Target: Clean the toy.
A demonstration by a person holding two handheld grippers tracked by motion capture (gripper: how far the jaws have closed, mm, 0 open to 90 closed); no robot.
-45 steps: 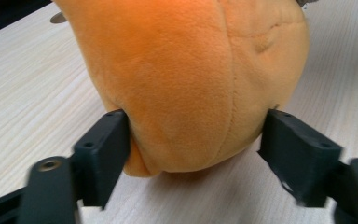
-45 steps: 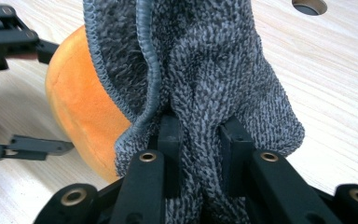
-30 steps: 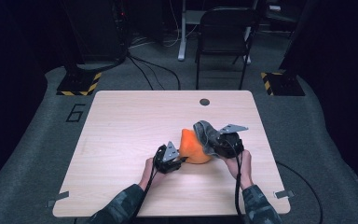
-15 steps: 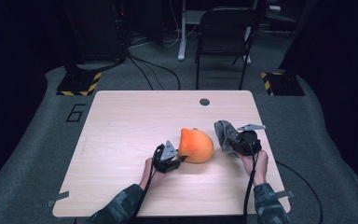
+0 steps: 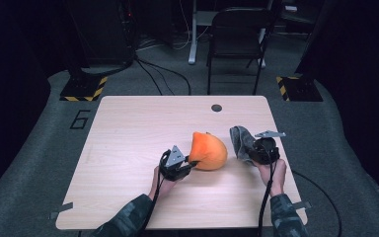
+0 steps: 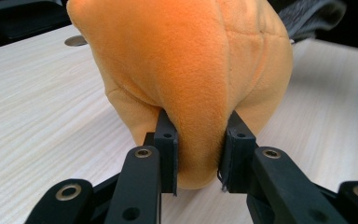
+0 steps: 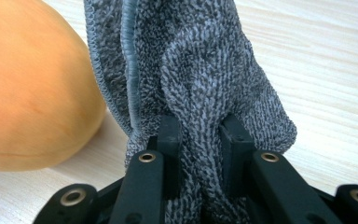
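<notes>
The left gripper (image 5: 186, 165) is clamped on a fold at the near, lower edge of the rounded orange plush cushion (image 5: 208, 151), and its jaws have just been closing further on that fold; in the left gripper view the soft fabric (image 6: 186, 70) bulges up and out above the two black pads (image 6: 168, 140), which pinch a narrow ridge of it between them. The cushion rests on the pale wooden table (image 5: 128, 138) directly ahead of the left gripper, its long axis lying roughly along the line between the two grippers, with a small peaked corner pointing up and away from the person at the end nearer the left gripper. The right gripper (image 5: 250, 153) is squeezed tight on a bunched dark grey terry cloth (image 5: 241, 140), which stands up from the jaws and leans away from the person, its long axis running on along the gripper's own line. In the right gripper view the cloth (image 7: 200, 70) rises between the pads with its stitched hem toward the cushion (image 7: 32, 88), which sits just beside it on that gripper's left.
</notes>
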